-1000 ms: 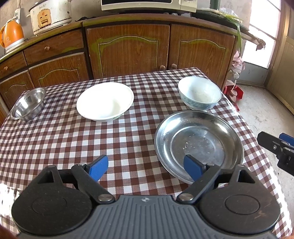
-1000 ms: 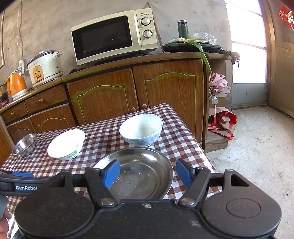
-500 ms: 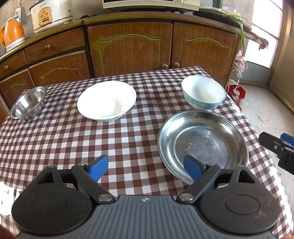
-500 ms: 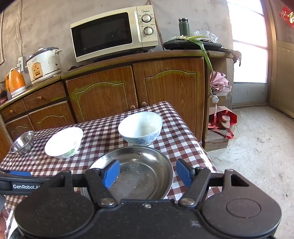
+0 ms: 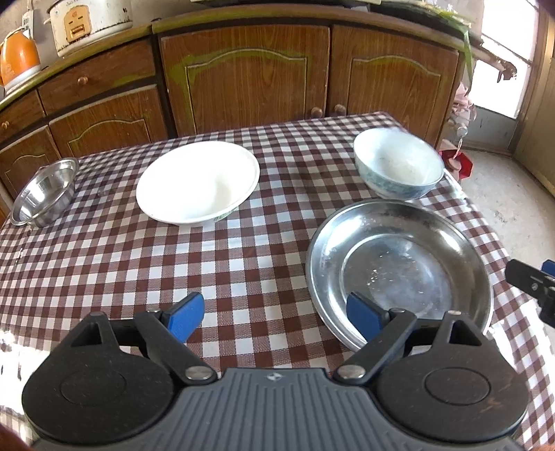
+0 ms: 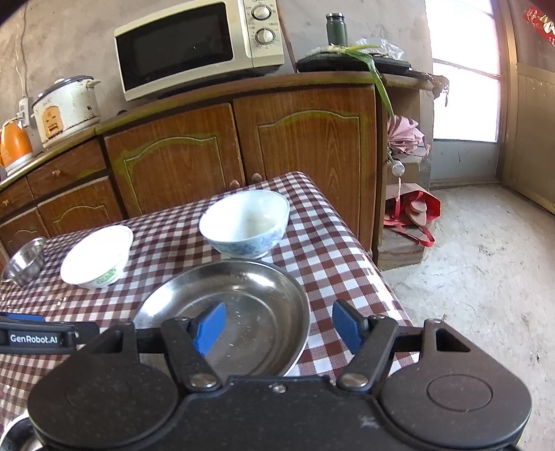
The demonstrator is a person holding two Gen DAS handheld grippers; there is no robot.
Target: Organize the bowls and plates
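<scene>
Currently, left gripper and right gripper stand wide open, holding nothing, above the round steel plate on the checked tablecloth, near the blue-patterned white bowl.

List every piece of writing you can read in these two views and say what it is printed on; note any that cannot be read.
"GenRobot.AI": white label on the left gripper, seen from the right wrist view.
Microwave: print around the dials, too small to read.
Rice cooker: front label, blurred.
White bowl: green mark on the side, unreadable.
Red hanging by the window: unreadable.
</scene>
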